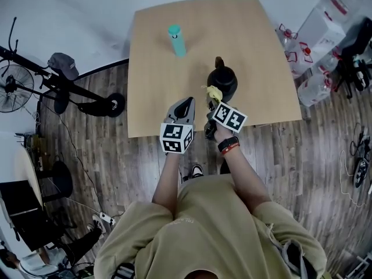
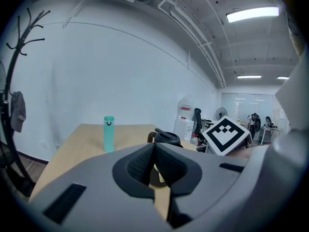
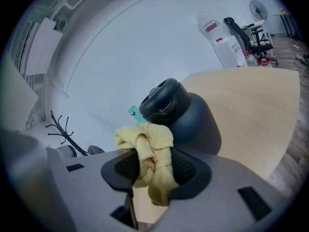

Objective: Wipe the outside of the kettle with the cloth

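A black kettle [image 1: 223,81] with a brown handle stands on the wooden table [image 1: 157,57], near its front edge. My right gripper [image 1: 213,99] is shut on a bunched yellow cloth [image 1: 214,92], which is held close to the kettle's near side. In the right gripper view the cloth [image 3: 150,153] hangs between the jaws just in front of the kettle [image 3: 181,116]. My left gripper [image 1: 187,102] is shut with nothing in it, just left of the right one at the table's front edge. The left gripper view shows the kettle [image 2: 165,138] ahead past the closed jaws.
A teal bottle [image 1: 176,40] stands upright toward the far middle of the table and shows again as the bottle [image 2: 109,134]. Water jugs [image 1: 317,34] crowd the floor right of the table. A fan and stand [image 1: 35,80] sit on the left.
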